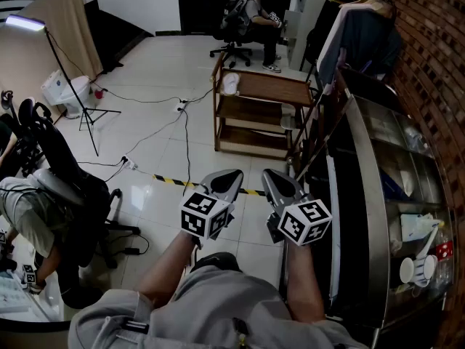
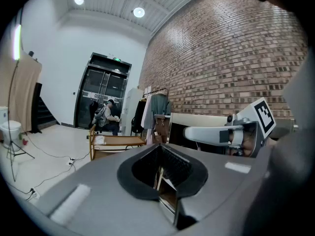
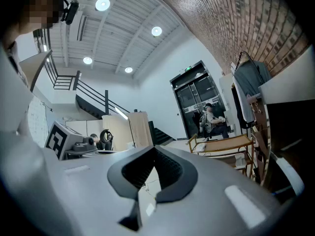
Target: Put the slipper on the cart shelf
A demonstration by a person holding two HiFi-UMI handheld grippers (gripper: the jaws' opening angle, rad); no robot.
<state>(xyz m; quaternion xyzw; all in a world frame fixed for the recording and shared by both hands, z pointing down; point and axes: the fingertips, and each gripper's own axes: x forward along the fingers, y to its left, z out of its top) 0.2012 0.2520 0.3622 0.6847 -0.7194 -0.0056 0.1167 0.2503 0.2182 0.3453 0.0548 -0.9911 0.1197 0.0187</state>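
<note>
A wooden cart (image 1: 256,116) with open shelves stands on the tiled floor ahead of me. On the left end of its top shelf lies a white slipper (image 1: 230,84). My left gripper (image 1: 227,181) and right gripper (image 1: 279,183) are held side by side near my knees, well short of the cart. Both are shut with nothing between their jaws. In the left gripper view the cart (image 2: 117,142) and the slipper (image 2: 100,140) show far off past the left gripper (image 2: 160,169). The right gripper view has the right gripper (image 3: 154,167) low and the cart (image 3: 225,144) at right.
A steel counter (image 1: 378,195) with cups runs along my right, beside a brick wall and a clothes rack (image 1: 357,24). One person sits on an office chair (image 1: 234,27) behind the cart, another at my left (image 1: 29,217). Cables, striped floor tape (image 1: 171,182) and a light stand (image 1: 69,86) cross the floor.
</note>
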